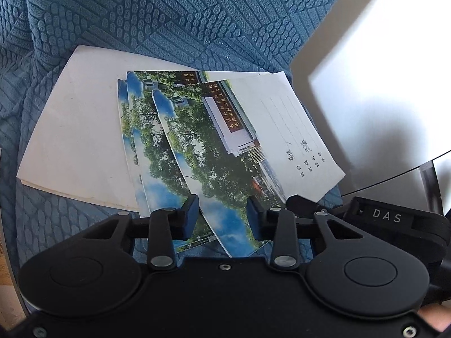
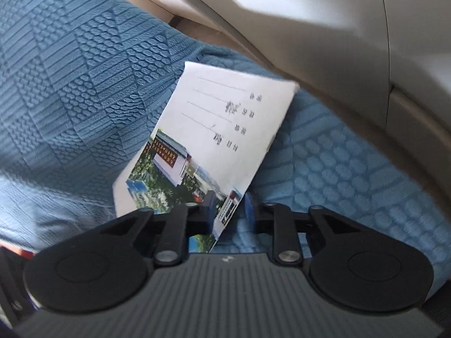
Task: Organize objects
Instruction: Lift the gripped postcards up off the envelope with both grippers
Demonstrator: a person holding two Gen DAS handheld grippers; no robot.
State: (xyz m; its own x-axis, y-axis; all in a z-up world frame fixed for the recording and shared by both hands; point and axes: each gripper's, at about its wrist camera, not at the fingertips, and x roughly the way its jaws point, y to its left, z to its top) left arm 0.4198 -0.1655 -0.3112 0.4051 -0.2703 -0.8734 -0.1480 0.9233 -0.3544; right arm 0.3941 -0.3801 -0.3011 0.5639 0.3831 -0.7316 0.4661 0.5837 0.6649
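On the blue textured cover (image 1: 197, 22) several booklets (image 1: 197, 140) lie fanned over a white sheet (image 1: 76, 135). My left tool (image 1: 222, 219) sits at their near edge, its jaws partly apart with the top booklet's corner between the pads; I see no pinch. My right tool (image 2: 228, 211) has one booklet (image 2: 220, 124) passing tilted between its narrow jaws; I cannot tell if they clamp it.

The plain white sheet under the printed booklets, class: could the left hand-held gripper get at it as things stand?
Probably yes: the white sheet lies bare beside the printed booklets, though the left hand-held gripper now straddles the top booklet's corner.
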